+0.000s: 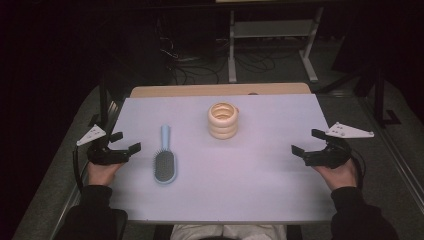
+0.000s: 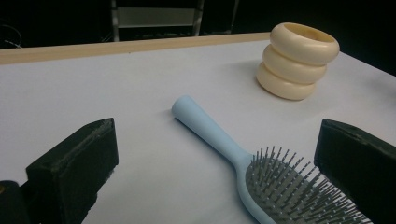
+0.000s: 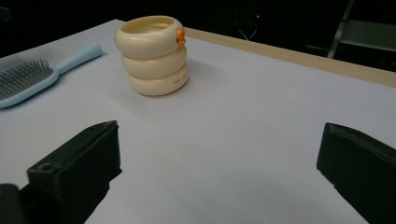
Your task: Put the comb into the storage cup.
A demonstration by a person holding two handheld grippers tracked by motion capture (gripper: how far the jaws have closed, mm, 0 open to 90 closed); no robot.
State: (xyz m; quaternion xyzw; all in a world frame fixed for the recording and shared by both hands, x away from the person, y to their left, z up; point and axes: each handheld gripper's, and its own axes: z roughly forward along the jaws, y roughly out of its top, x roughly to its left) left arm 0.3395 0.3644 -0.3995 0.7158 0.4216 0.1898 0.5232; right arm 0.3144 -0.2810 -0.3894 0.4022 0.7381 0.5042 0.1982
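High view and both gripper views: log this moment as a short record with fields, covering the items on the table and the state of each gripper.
surface: pale table
hairbrush: light blue hairbrush, bristles up, handle pointing away from the person, lying flat on the left part of the table
container: cream ringed holder, upright, near the far middle, apart from the hairbrush
left gripper: jaws wide open, nothing between them, beside the hairbrush
right gripper: jaws wide open, nothing between them, at the table's right edge
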